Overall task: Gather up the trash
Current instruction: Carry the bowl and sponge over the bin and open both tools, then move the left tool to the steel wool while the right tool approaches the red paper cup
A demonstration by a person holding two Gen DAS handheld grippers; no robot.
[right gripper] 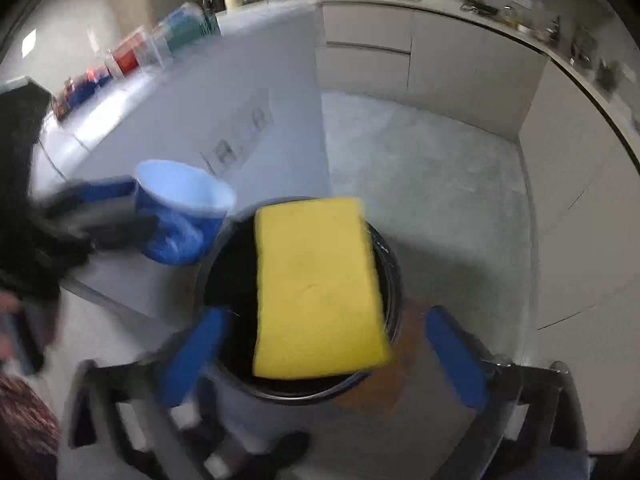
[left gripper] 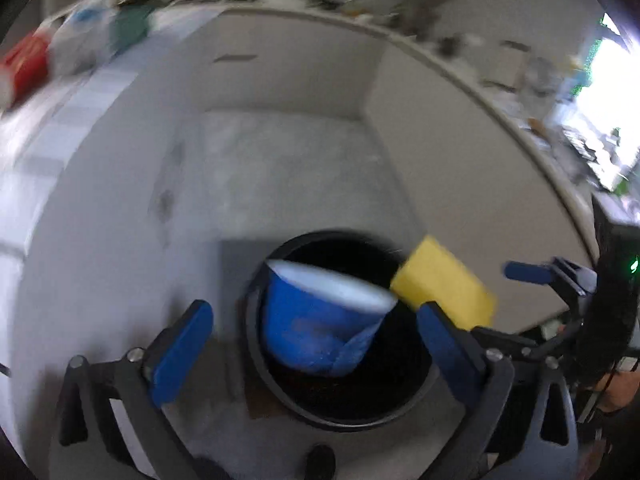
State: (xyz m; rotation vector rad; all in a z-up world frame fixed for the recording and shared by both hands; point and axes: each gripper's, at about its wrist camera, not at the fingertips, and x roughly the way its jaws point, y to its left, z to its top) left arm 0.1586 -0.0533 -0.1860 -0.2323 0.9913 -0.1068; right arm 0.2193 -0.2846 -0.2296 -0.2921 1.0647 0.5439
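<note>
Over the black bin (left gripper: 336, 360) on the floor (left gripper: 288, 168), both tools are hanging with their blue pads spread wide and pinching nothing. The left tool (left gripper: 316, 344) is framing a blue cup (left gripper: 320, 320), tilted, its white rim facing up and to the far side, with clear gaps to either pad; it seems to be dropping loose toward the bin's mouth. The right tool (right gripper: 324, 356) is standing over a yellow sponge (right gripper: 320, 288), which is lying flat across the opening, apart from both pads. In the left view the sponge (left gripper: 444, 284) is sitting just right of the cup, near the bin's right rim. Everything is motion-blurred, so exact contact is hard to tell.

The risk, as I judge it: the cup is looking close to the bin's left rim in the right view and could be clipping it and bouncing onto the floor. The sponge is overlapping the near-right rim and may be catching there or tipping outside. The two pieces could also be knocking each other off course.
</note>
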